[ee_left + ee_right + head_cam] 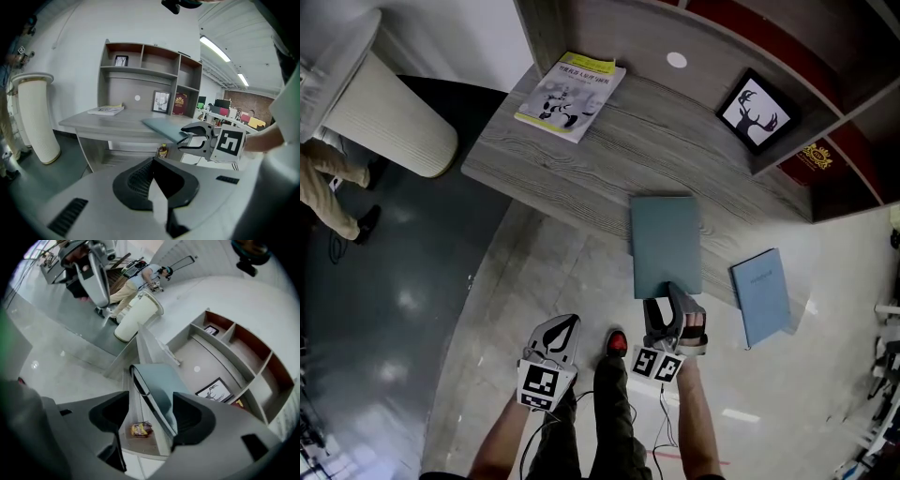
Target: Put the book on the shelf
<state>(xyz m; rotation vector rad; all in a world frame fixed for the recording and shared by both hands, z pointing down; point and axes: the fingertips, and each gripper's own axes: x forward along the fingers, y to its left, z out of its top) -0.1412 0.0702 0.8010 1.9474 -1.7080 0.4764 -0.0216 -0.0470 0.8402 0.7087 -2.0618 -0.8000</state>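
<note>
Nearest to the person, the left hand-held gripper (pixel 562 328) is hanging low beside the leg, well apart from the bench (pixel 609 159). Its jaws are resting together and are holding nothing.

A little further, the right hand-held gripper (pixel 672 298) is standing at the near end of the grey-green book (pixel 666 239). Its jaws are wide apart, and the edge of the book is sitting between them, but the pads are not pressing on it. The book is lying flat on the bench, with its near end sticking out over the front edge.

So I judge that the grasping step is in hand and the book is not yet taken. The next move is calling for the jaws to close firmly on this overhanging end. Because the book is long and would be held at one end only, it may be tipping down during the lift.

Further back, a magazine (pixel 572 82) and a framed deer picture (pixel 757 111) are lying on the bench. Behind them the shelf (pixel 136 71) is rising, with some compartments looking free, so the book needs to travel up and away.
</note>
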